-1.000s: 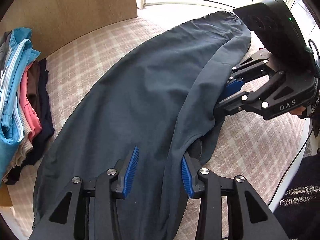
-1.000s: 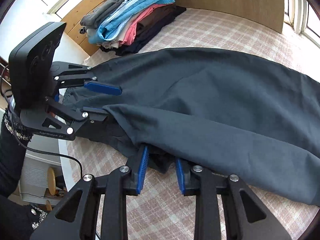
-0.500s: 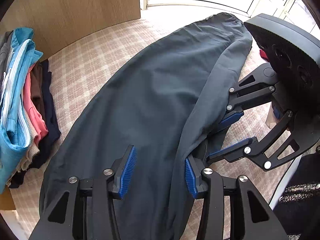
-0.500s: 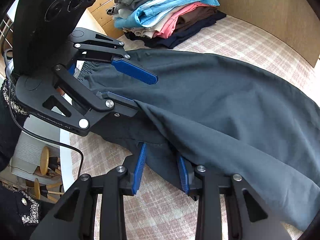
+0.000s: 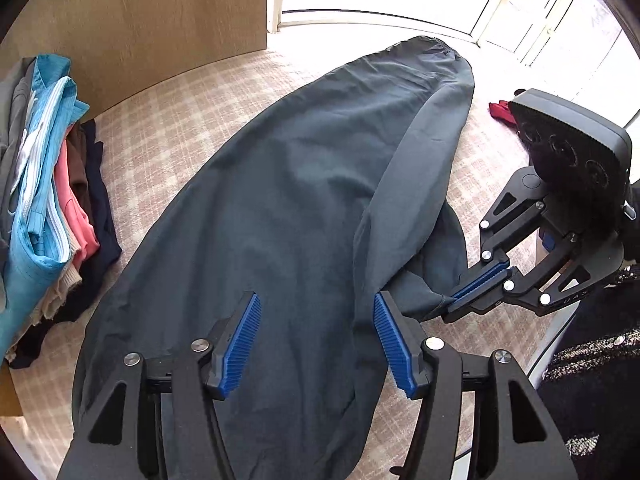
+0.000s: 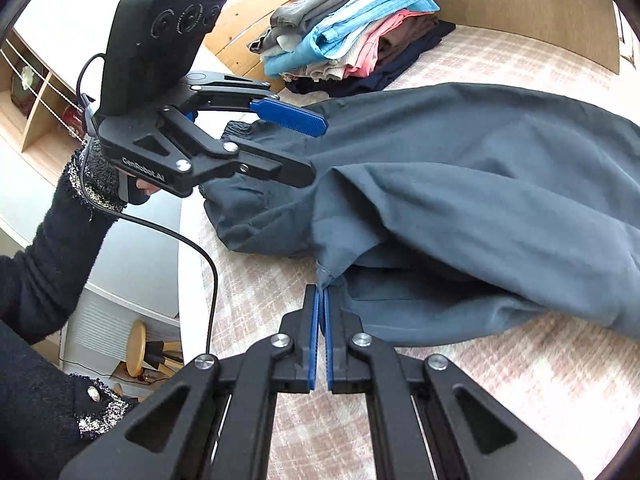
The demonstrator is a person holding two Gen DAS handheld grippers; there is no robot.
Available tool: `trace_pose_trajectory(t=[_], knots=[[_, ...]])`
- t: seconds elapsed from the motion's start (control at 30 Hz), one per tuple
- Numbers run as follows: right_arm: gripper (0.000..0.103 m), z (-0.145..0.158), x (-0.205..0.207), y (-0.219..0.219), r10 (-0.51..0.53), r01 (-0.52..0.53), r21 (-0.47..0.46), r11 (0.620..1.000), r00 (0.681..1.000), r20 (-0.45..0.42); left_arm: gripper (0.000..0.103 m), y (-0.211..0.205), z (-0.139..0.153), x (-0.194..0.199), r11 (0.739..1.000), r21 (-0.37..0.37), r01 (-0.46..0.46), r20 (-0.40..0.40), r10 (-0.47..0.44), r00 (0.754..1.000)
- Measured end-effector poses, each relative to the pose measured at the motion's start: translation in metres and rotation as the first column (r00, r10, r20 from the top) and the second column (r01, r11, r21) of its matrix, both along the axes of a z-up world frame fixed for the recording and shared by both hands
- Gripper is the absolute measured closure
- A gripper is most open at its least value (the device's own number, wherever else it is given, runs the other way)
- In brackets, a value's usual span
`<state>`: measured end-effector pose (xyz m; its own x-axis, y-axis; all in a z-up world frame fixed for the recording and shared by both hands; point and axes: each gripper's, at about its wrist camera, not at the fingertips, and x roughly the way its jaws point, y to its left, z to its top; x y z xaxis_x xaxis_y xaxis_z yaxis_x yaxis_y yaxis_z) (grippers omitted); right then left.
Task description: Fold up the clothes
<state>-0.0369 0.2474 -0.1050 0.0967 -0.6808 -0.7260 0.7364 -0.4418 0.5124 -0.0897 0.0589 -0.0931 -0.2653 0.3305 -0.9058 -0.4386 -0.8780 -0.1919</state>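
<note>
Dark grey-blue trousers (image 5: 300, 200) lie lengthwise on the pink checked bed cover (image 5: 168, 120), one leg folded over the other. My left gripper (image 5: 316, 312) hovers just above the trousers near their lower end. Its jaws are opening, and its blue pads (image 5: 240, 340) do not press on the cloth between them. My right gripper (image 6: 321, 292) is shut on a pointed corner of the trousers (image 6: 480, 180) at their near edge. The left wrist view shows that right gripper (image 5: 454, 302) pinching the fabric tip, and the right wrist view shows the left gripper (image 6: 316, 152) open over the cuff end.
A stack of folded clothes (image 5: 52, 200) (image 6: 352, 32) sits beside the trousers against a wooden panel (image 5: 140, 20). A red cloth (image 5: 502, 112) lies at the far right. The bed's edge (image 6: 192, 240), a cable (image 6: 208, 272), a stool (image 6: 138, 346) and a person's dark sleeves border the near side.
My right gripper has shut on the trousers' corner and drawn it sideways away from the folded leg. My left gripper's jaws have widened and it has lifted slightly.
</note>
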Motion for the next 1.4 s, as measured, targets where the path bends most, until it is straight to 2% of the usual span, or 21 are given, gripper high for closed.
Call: trace_pose_trajectory(t=[0.07,0.1,0.17,0.23,0.3,0.4,0.43,0.5,0.57,0.63,0.67,0.73,0.9,0.97,1.03,1.13,1.2,1.27,1.3,1.37,1.4], knots=[[0.1,-0.003,0.0,0.001,-0.022,0.023,0.033,0.999,0.999,-0.032,0.048,-0.003,0.005,0.012,0.999,0.033,0.006,0.01,-0.007,1.0],[0.099,-0.004,-0.001,0.002,-0.021,0.022,0.038,0.999,0.999,-0.03,0.047,-0.003,0.005,0.018,1.0,0.014,0.011,0.011,-0.012,1.0],[0.091,-0.005,-0.005,0.002,-0.016,0.018,0.051,0.999,0.999,-0.033,0.047,-0.006,0.002,0.027,0.999,-0.044,0.007,0.018,-0.006,1.0],[0.062,-0.005,-0.008,-0.001,-0.016,0.021,0.085,0.996,0.998,-0.06,0.047,-0.018,-0.004,0.033,0.997,-0.079,-0.027,0.036,0.03,0.999],[0.059,-0.005,-0.011,-0.005,-0.012,0.021,0.101,0.995,0.996,-0.089,0.047,-0.033,-0.009,0.04,0.992,-0.101,-0.072,0.047,0.077,0.996],[0.059,-0.008,-0.015,-0.011,-0.001,0.004,0.049,0.999,0.998,-0.057,0.047,-0.07,-0.014,0.055,0.979,-0.093,-0.18,0.05,0.185,0.981],[0.066,-0.01,-0.015,-0.015,0.005,-0.004,0.018,1.0,0.999,-0.034,0.047,-0.083,-0.018,0.059,0.97,-0.098,-0.222,0.056,0.228,0.972],[0.1,-0.018,-0.008,-0.021,0.032,-0.032,0.0,0.999,0.999,0.043,0.047,-0.112,-0.035,0.066,0.94,-0.139,-0.31,0.077,0.323,0.943],[0.1,-0.017,0.01,-0.018,0.068,-0.067,-0.022,0.998,0.996,0.059,0.047,-0.14,-0.057,0.069,0.892,-0.215,-0.399,0.096,0.425,0.9],[0.1,-0.012,0.028,-0.009,0.108,-0.102,-0.074,0.992,0.99,0.091,0.049,-0.154,-0.065,0.07,0.875,-0.212,-0.436,0.084,0.461,0.884],[0.1,-0.012,0.034,-0.007,0.104,-0.098,-0.071,0.993,0.991,0.079,0.049,-0.16,-0.068,0.07,0.87,-0.202,-0.45,0.075,0.472,0.879],[0.1,-0.019,0.041,-0.006,0.089,-0.088,-0.017,0.996,0.995,0.053,0.049,-0.158,-0.072,0.069,0.871,-0.222,-0.439,0.061,0.462,0.885],[0.1,-0.027,0.041,0.0,0.107,-0.107,-0.005,0.994,0.988,0.107,0.048,-0.159,-0.08,0.067,0.87,-0.24,-0.43,0.062,0.456,0.888],[0.097,-0.036,0.035,0.002,0.108,-0.113,0.018,0.993,0.977,0.184,0.049,-0.16,-0.083,0.067,0.871,-0.249,-0.423,0.06,0.45,0.891],[0.096,-0.033,0.034,0.009,0.115,-0.118,0.0,0.993,0.966,0.233,0.049,-0.16,-0.086,0.066,0.871,-0.255,-0.42,0.061,0.448,0.892],[0.096,-0.012,0.043,0.028,0.139,-0.138,-0.017,0.99,0.972,0.189,0.049,-0.157,-0.09,0.064,0.868,-0.284,-0.407,0.062,0.44,0.896],[0.092,0.002,0.04,0.059,0.065,-0.063,-0.016,0.998,0.984,0.166,0.051,-0.151,-0.088,0.065,0.865,-0.318,-0.389,0.056,0.427,0.902],[0.083,0.002,0.02,0.096,-0.082,0.083,0.005,0.997,0.983,0.165,0.05,-0.143,-0.08,0.07,0.863,-0.339,-0.375,0.038,0.411,0.911],[0.076,0.002,0.009,0.114,-0.158,0.157,0.016,0.987,0.974,0.165,0.05,-0.137,-0.074,0.073,0.865,-0.336,-0.372,0.027,0.403,0.915],[0.074,-0.006,-0.01,0.137,-0.257,0.262,0.002,0.965,0.942,0.218,0.05,-0.123,-0.059,0.079,0.877,-0.306,-0.371,0.001,0.39,0.921],[0.074,-0.008,-0.016,0.14,-0.281,0.29,-0.005,0.957,0.933,0.225,0.05,-0.111,-0.052,0.081,0.892,-0.27,-0.362,-0.01,0.373,0.928]])
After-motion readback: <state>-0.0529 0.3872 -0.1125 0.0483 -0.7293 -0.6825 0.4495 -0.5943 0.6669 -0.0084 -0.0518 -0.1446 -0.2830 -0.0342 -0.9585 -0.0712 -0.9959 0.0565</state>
